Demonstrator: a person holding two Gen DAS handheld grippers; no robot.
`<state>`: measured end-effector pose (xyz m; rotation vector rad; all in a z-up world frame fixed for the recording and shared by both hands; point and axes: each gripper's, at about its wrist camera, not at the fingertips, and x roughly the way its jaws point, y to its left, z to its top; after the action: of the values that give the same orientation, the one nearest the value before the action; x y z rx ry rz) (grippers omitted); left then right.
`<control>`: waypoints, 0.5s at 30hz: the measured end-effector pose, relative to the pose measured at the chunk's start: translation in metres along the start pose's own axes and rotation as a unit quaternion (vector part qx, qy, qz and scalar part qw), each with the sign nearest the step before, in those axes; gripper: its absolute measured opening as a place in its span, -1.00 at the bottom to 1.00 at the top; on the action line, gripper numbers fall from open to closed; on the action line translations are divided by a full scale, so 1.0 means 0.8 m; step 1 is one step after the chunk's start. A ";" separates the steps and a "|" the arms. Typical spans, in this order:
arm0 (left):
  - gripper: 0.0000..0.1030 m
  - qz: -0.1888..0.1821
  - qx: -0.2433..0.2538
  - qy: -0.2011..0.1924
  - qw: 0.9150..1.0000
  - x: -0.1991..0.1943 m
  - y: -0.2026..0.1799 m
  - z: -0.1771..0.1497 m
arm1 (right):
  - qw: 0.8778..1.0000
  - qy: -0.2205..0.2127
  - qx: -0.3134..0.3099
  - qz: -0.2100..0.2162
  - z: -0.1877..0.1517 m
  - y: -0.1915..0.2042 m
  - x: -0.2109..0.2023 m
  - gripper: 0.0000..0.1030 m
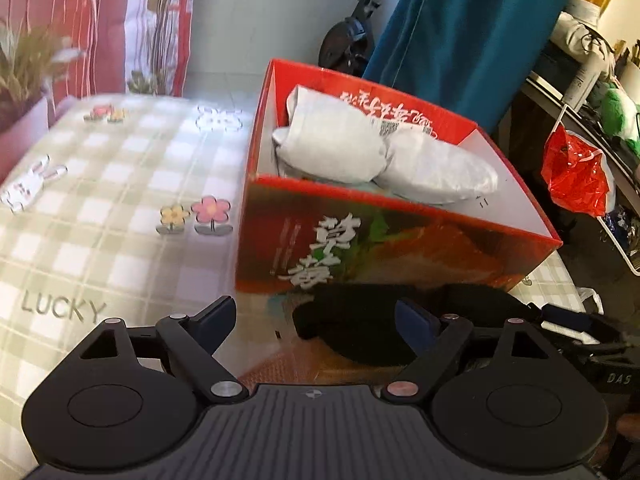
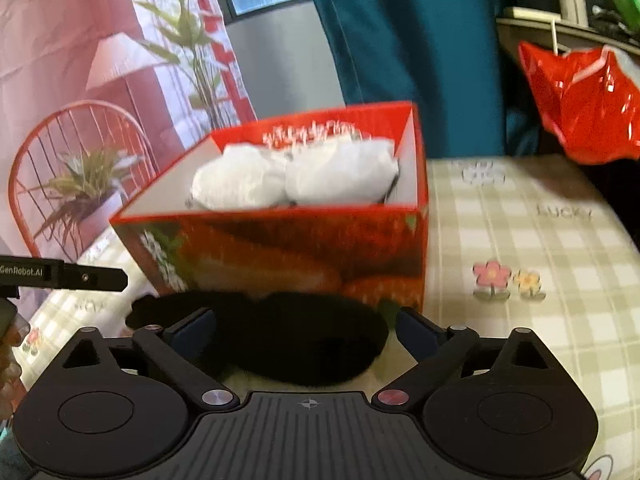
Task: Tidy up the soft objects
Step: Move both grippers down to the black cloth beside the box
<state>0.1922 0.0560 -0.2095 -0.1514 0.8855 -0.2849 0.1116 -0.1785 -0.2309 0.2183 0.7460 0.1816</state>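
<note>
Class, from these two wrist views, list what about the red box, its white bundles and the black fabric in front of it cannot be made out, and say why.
- Red box floor: both views, hidden under the white bundles and near wall.
- Black fabric: its near edge is hidden behind each tongs' body in both views; what kind of item it is stays unclear.
- Printing on the box's inner back wall: right wrist view, blurred.
- Bundles' contents: wrapped, unseen.

Left gripper [image 1: 316, 320] jaws wide apart, tilted downward; right gripper [image 2: 304, 326] same

Glossy printed cardboard box [image 1: 392, 248], matt black cloth [image 2: 304, 344].
</note>
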 end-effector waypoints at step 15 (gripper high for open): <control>0.62 -0.018 -0.009 0.013 1.000 0.017 0.006 -0.004 | 0.999 0.010 0.041 0.026 0.003 -0.016 0.018 0.19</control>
<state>0.1992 0.0563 -0.2228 -0.1805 0.9121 -0.3122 0.1245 -0.1873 -0.2421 0.3138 0.7696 0.2031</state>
